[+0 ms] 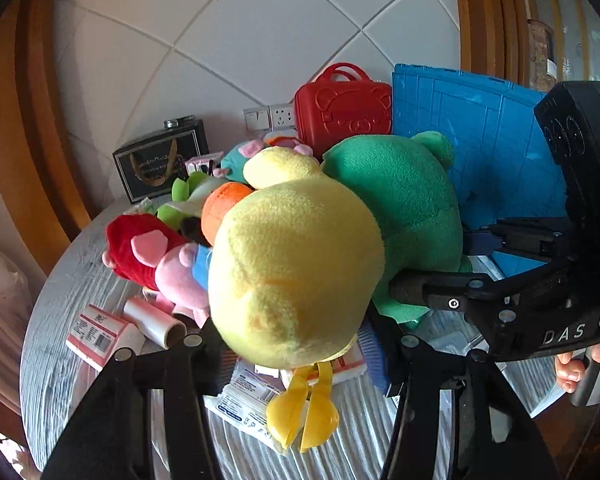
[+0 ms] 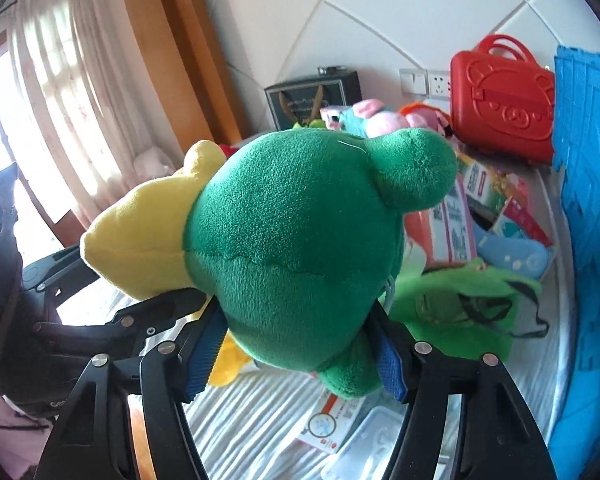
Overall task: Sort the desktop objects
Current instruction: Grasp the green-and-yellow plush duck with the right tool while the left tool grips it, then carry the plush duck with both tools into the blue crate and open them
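Mid-sort, two plush toys lifted beside the blue crate.
Left tool clamped on yellow plush, right tool clamped on green plush; next, probably carrying both to the crate.

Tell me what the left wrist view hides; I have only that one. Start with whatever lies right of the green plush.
Observer: A flat green fabric bag lies on the table there.
Operator: Report the right hand-held gripper's grip.
Observer: The right hand-held gripper clamps the green plush between blue pads.
Operator: Describe the room's left side.
Observer: A curtain hangs over a bright window.
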{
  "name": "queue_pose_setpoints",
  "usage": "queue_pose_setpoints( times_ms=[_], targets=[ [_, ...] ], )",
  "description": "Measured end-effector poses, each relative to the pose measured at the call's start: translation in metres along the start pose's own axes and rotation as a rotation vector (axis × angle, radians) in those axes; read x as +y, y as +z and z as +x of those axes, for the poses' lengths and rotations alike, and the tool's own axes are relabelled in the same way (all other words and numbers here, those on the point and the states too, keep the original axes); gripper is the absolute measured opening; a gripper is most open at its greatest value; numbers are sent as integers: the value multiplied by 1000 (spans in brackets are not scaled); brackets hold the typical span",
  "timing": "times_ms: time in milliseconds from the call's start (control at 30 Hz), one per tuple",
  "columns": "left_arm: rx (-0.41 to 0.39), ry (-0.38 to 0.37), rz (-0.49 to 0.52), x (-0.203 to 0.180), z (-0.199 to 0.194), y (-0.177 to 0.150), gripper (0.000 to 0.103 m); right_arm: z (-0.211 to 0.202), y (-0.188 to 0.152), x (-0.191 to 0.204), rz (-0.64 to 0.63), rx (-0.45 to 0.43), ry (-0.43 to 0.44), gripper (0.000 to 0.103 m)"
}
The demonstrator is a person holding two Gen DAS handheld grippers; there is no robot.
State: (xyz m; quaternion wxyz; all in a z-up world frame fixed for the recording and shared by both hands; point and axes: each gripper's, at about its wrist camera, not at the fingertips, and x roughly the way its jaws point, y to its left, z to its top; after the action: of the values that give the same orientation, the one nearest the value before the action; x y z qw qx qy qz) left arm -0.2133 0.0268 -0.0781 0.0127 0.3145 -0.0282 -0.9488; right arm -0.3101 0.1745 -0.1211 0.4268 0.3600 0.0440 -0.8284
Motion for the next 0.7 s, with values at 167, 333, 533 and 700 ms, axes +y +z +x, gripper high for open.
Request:
queue_pose_setpoints(
  times_ms=[167, 333, 533, 700],
  targets=[
    [-98, -12, 8, 2, -30, 42, 51, -37, 39, 18, -48, -86, -57, 67],
    [-201, -52, 41, -6, -57, 82, 51, -82, 71, 27, -63, -169, -126, 67],
    [-313, -170, 105, -43, -76, 129, 51, -150, 90, 23, -41, -278, -269, 67],
    [-350, -274, 146, -100, -76, 164, 51, -210, 88, -8, 1, -325, -385, 67]
  ],
)
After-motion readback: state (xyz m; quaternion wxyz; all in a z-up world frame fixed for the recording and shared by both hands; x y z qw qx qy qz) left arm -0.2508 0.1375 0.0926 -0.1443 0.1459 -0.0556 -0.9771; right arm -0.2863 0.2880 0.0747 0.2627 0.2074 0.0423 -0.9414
